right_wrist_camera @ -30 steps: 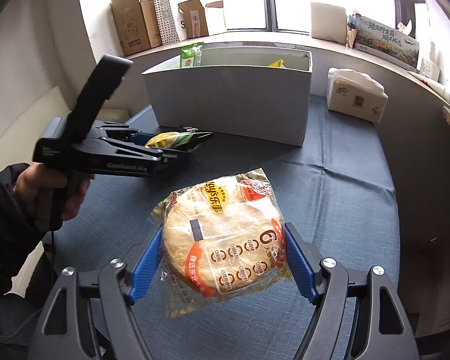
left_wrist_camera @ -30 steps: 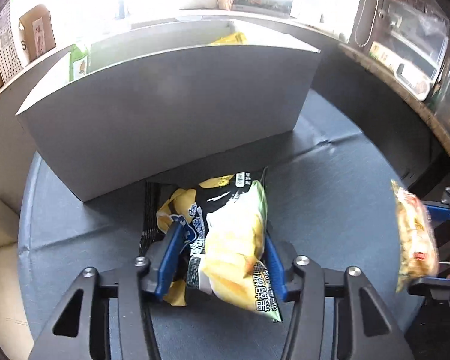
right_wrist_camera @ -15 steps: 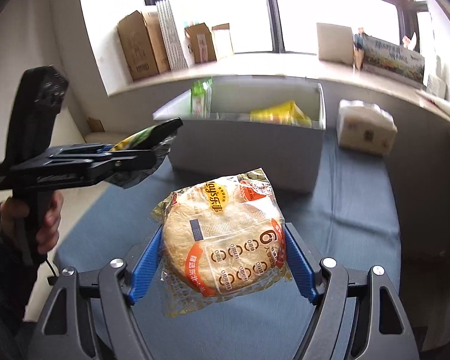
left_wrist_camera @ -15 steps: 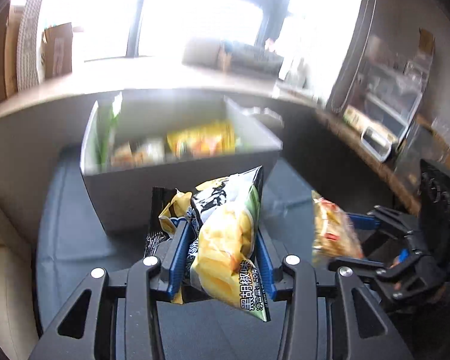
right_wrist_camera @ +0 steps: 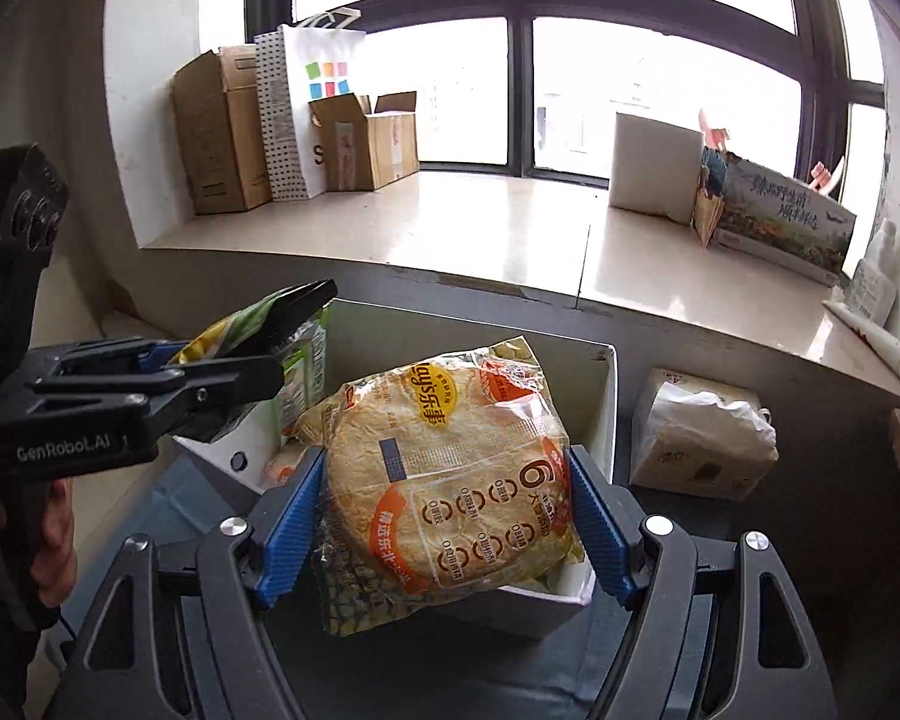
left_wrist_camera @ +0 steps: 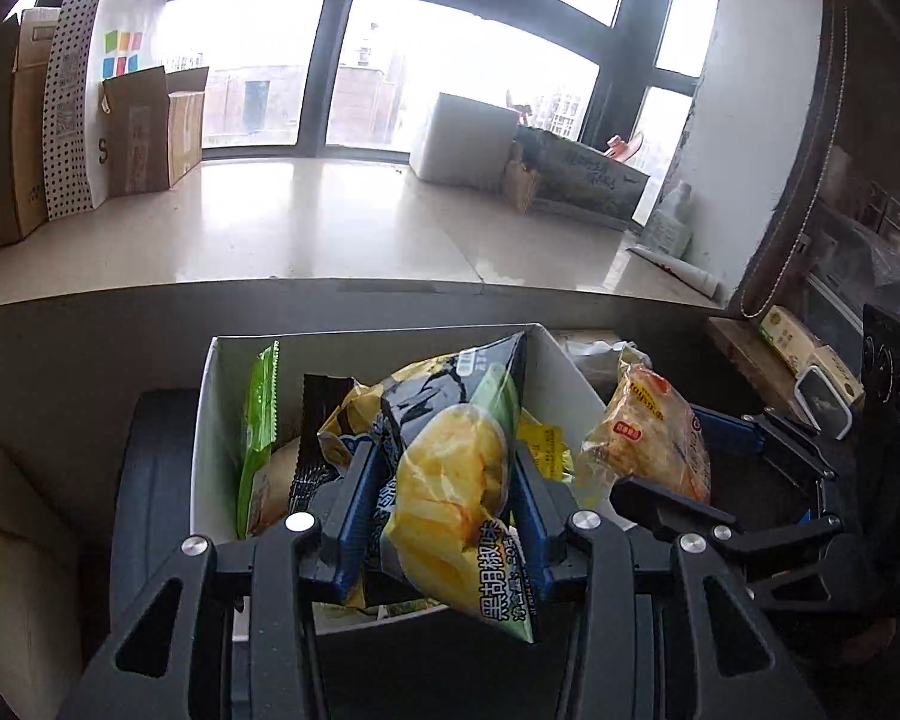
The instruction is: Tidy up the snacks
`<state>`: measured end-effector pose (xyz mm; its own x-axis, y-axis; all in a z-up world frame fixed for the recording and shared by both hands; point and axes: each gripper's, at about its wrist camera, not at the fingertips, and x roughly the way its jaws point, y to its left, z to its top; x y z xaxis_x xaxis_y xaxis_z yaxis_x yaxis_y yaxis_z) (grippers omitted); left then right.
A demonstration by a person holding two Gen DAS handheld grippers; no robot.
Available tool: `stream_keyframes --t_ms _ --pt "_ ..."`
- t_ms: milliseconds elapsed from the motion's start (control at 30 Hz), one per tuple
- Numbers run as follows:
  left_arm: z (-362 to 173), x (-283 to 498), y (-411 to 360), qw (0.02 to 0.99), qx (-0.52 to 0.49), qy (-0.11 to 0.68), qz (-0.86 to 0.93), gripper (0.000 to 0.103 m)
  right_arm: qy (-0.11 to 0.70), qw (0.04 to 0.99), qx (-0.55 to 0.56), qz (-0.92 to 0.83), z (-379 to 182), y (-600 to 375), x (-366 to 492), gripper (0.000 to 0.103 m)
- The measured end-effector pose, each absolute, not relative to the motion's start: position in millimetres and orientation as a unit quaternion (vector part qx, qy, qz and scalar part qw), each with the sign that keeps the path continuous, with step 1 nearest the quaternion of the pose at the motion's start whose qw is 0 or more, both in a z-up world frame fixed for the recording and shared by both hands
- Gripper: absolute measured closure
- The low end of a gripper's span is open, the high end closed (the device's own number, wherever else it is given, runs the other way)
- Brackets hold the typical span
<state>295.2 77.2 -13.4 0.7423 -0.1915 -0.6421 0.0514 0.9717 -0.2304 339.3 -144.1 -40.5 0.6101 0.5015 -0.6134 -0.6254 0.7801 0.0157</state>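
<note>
Both snack packets have left the dark blue tablecloth and now hang above the open white rectangular storage box, where a second ago each was still low over the cloth in front of the box's near wall. The left gripper is clamped on a black-and-yellow potato chip bag with a green corner, its blue pads pressing into both sides so the foil bulges between them; that squeeze tightened slightly at first and has since held steady. The right gripper holds a round flat crisp cake in a clear orange-printed wrapper across its width, with no change in the squeeze. From the left wrist view the box interior has opened up: a green packet stands against its left wall, a black wrapper beside it, and yellow packets lie further right. The chip bag hangs over the middle of the box, the cake over its right part, just beside it. The carry looks nearly finished; the likely next call is lowering each packet into a free gap and releasing, taking care that the two grippers, now close together, do not knock each other.
</note>
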Motion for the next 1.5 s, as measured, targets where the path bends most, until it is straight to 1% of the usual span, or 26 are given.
stream_keyframes --t_ms 67,100,133,167,200,233,267,333,467,567,633,733,800,967,1067,1200,1433,1500 --pt "-24 312 76 0.926 -0.098 0.359 -0.061 0.055 0.324 0.891 -0.091 0.306 -48 -139 359 0.021" --pt "-28 317 78 0.925 -0.103 0.361 -0.064 0.052 0.325 0.890 -0.093 0.305 -51 -136 365 0.020" --pt "-32 319 80 0.923 -0.107 0.363 -0.067 0.041 0.326 0.890 -0.098 0.303 -55 -134 369 0.017" --pt "-36 320 80 0.923 -0.106 0.364 -0.064 0.034 0.332 0.890 -0.101 0.295 -59 -133 374 0.012" --pt "-38 320 82 0.924 -0.105 0.363 -0.060 0.018 0.344 0.887 -0.098 0.291 -63 -132 379 0.007" --pt "-38 319 83 0.926 -0.100 0.360 -0.057 0.008 0.356 0.883 -0.090 0.291 -67 -133 385 0.004" --pt "-37 316 84 0.929 -0.098 0.353 -0.059 0.006 0.359 0.882 -0.080 0.293 -69 -136 387 0.000" --pt "-34 310 86 0.931 -0.095 0.346 -0.062 0.001 0.350 0.887 -0.067 0.295 -71 -142 386 0.000" --pt "-28 305 87 0.933 -0.084 0.349 -0.041 0.000 0.335 0.893 -0.060 0.293 -67 -149 382 0.000" --pt "-19 291 85 0.943 -0.070 0.323 -0.022 0.000 0.305 0.910 -0.066 0.275 -55 -151 371 0.000" --pt "-11 280 82 0.948 -0.063 0.312 0.000 0.000 0.302 0.911 -0.076 0.270 -46 -149 363 0.000" --pt "-1 257 76 0.951 -0.062 0.300 0.029 0.000 0.269 0.921 -0.091 0.265 -29 -150 339 0.000" --pt "6 237 66 0.956 -0.042 0.287 0.052 0.000 0.241 0.932 -0.113 0.245 -20 -152 318 0.000" --pt "24 188 47 0.959 -0.008 0.276 0.066 0.000 0.214 0.942 -0.126 0.226 -5 -158 265 0.000" --pt "34 154 41 0.964 -0.013 0.260 0.054 0.000 0.230 0.935 -0.095 0.254 -2 -169 239 0.000" --pt "38 118 38 0.963 -0.032 0.266 0.040 0.000 0.258 0.920 -0.056 0.290 -4 -185 210 0.000" --pt "31 61 30 0.958 -0.051 0.280 0.030 0.000 0.262 0.917 -0.046 0.296 -6 -206 158 0.000" --pt "26 51 31 0.954 -0.071 0.291 0.022 0.000 0.270 0.915 -0.044 0.296 -12 -211 145 0.000"
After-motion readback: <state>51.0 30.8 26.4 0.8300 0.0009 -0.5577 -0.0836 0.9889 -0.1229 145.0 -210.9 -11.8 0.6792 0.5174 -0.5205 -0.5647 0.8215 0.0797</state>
